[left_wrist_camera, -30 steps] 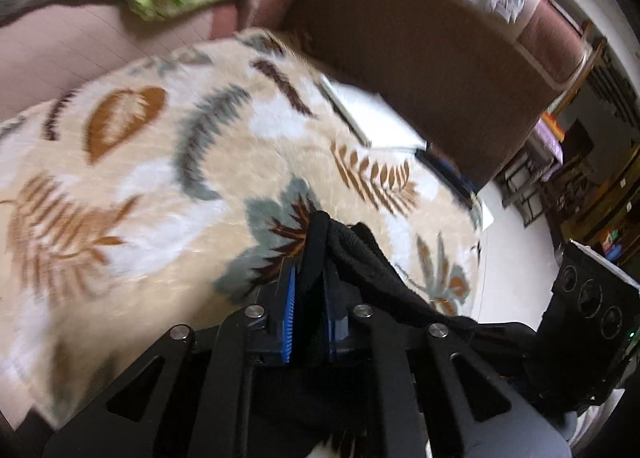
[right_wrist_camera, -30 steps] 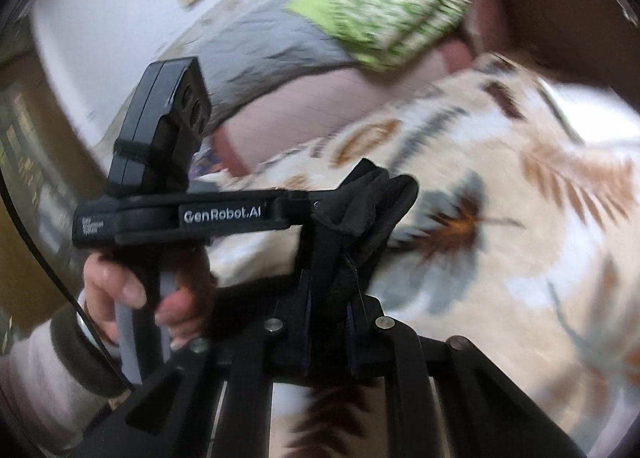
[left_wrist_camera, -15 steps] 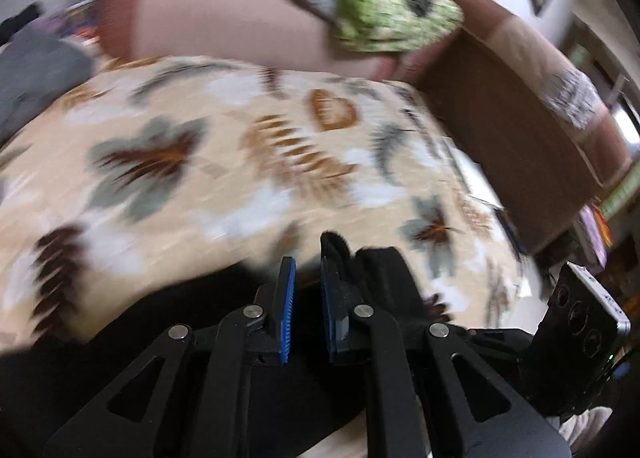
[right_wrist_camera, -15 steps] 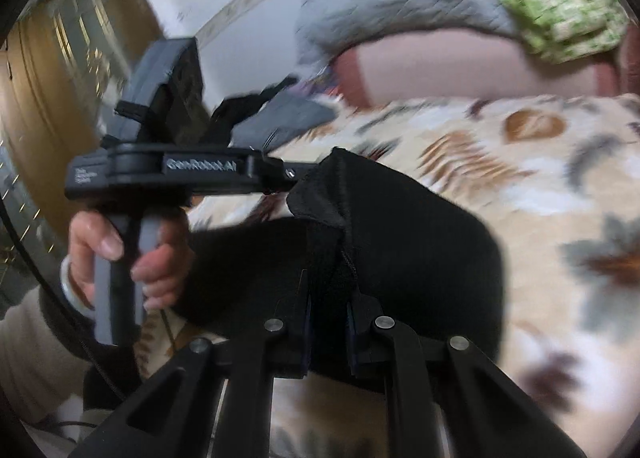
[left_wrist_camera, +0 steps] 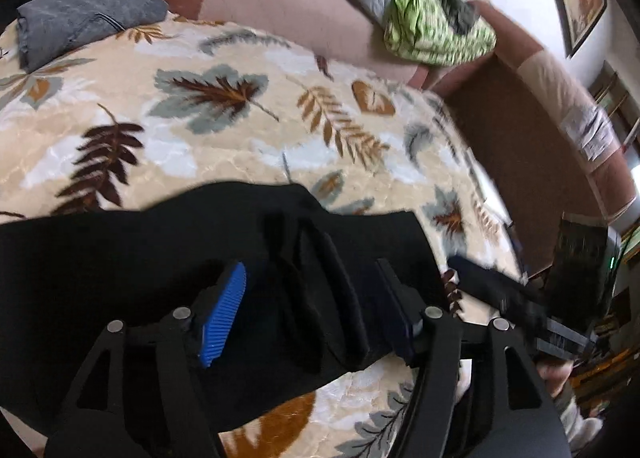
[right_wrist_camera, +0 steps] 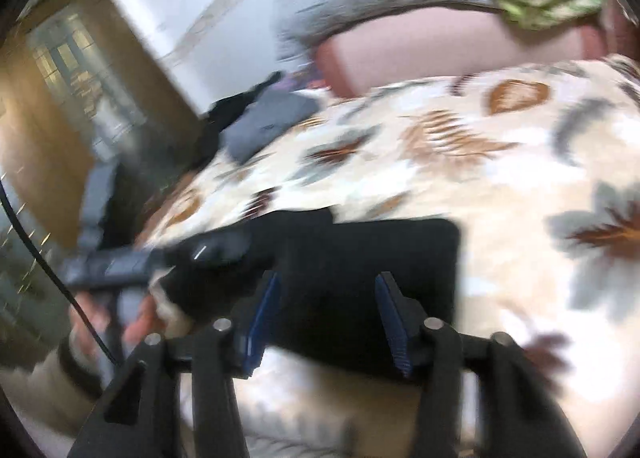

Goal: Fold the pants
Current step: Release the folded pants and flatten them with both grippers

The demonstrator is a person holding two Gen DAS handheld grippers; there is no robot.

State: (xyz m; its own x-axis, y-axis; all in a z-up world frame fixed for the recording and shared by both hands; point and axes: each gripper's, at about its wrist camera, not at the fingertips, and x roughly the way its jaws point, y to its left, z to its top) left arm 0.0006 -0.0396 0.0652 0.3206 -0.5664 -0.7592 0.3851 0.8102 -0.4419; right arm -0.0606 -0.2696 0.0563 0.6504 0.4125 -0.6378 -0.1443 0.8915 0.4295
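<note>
black pants (left_wrist_camera: 168,258): lie folded over on the leaf-print blanket (left_wrist_camera: 224,146), near its front edge; the top layer makes a roughly squared end in the right wrist view (right_wrist_camera: 360,258), with raised ridges of loose cloth in the left view.
left gripper (left_wrist_camera: 316,314): jaws spread wide, nothing pinched; the blue ribbed pad (left_wrist_camera: 222,318) stands clear of the cloth, and the ridges of fabric lie between the two fingers.
right gripper (right_wrist_camera: 328,322): also spread open, fingers astride the near edge of the folded end, holding nothing.
step in hand: judged as letting go after laying a fold over; the fold looks set down but not yet smoothed.
doing it well: lift both tools straight up and back so the pads do not snag the top layer and drag it askew; then press out the ridges near the left tool before the next fold, so the edges stay aligned.
risk: the cloth is soft and dark, so layers are hard to tell apart; a careless regrasp may catch one layer only.
surroundings: grey folded garment (left_wrist_camera: 84,14) lies well apart at the blanket's far corner; a green patterned cloth (left_wrist_camera: 436,30) rests on the sofa (left_wrist_camera: 280,14) behind.
</note>
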